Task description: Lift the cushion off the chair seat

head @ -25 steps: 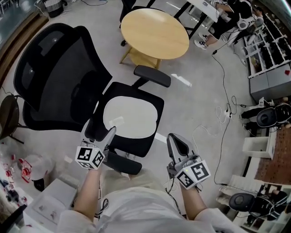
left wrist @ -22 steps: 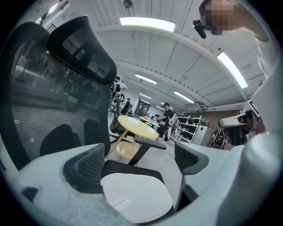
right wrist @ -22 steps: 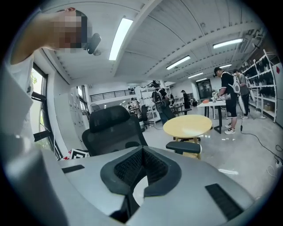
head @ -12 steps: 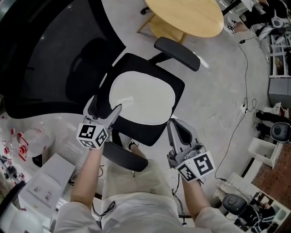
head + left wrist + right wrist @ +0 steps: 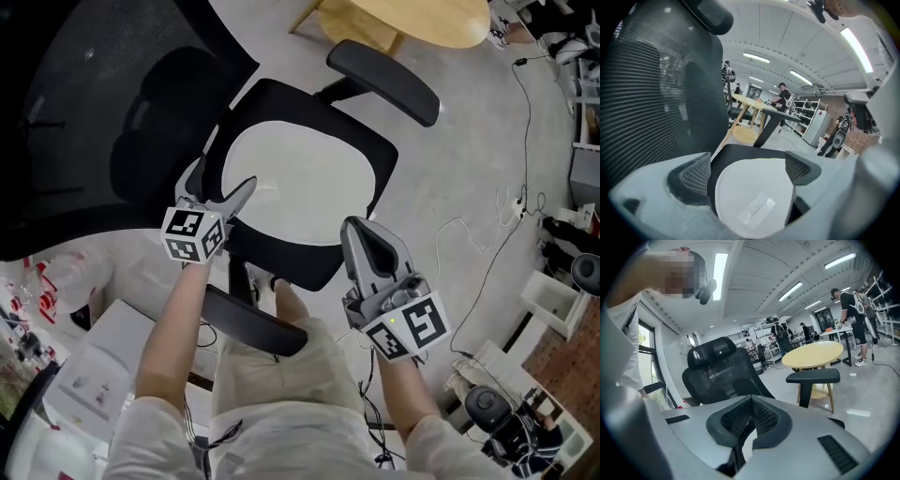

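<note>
Head view: one white cushion [image 5: 295, 183] on one chair seat [image 5: 375, 150], left gripper [image 5: 222, 183] jaws wide, right gripper [image 5: 358, 228] jaws together.

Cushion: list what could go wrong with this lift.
1. The left gripper is open at the edge of the cushion, which lies flat on the seat, so the fingers may slip off.
2. The right gripper is shut, off the cushion; a one-sided lift may let it sag.
</note>
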Demonstrator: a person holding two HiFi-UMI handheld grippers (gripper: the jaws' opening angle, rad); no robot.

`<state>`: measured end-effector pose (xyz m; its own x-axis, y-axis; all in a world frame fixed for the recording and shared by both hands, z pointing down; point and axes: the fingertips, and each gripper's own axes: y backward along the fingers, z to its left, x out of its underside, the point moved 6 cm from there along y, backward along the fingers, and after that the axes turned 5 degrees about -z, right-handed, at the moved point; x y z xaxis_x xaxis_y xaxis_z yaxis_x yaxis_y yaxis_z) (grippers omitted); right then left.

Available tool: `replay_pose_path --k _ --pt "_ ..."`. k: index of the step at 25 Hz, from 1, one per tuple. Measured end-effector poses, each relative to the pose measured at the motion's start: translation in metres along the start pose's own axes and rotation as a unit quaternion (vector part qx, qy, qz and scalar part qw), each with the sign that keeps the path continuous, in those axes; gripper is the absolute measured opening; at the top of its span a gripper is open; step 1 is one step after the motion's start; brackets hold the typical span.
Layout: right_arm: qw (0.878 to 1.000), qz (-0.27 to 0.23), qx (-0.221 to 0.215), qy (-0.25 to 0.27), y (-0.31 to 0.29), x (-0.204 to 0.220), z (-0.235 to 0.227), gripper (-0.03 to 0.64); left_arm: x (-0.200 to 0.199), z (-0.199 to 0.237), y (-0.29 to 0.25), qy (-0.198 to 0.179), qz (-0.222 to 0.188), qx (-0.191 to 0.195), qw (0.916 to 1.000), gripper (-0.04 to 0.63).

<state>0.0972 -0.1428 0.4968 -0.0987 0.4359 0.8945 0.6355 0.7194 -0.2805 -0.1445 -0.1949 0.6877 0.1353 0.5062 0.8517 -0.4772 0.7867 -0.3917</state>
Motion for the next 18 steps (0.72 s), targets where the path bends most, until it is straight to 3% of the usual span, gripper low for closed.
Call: replay_pose_path --k 7,12,18 --pt "1.000 0.004 -0.011 -0.007 -0.009 0.005 -0.012 -0.002 0.028 0.008 -0.045 -0.036 0.058 0.014 0.9976 0.489" --pt "1.000 0.011 -0.013 -0.013 -0.008 0.013 -0.023 -0.002 0.065 0.016 -0.068 -0.083 0.133 0.017 0.9875 0.489" --pt "0.999 0.023 -0.011 -0.025 -0.007 0.029 -0.032 -0.002 0.089 0.030 -0.089 -0.069 0.171 0.007 0.9828 0.489"
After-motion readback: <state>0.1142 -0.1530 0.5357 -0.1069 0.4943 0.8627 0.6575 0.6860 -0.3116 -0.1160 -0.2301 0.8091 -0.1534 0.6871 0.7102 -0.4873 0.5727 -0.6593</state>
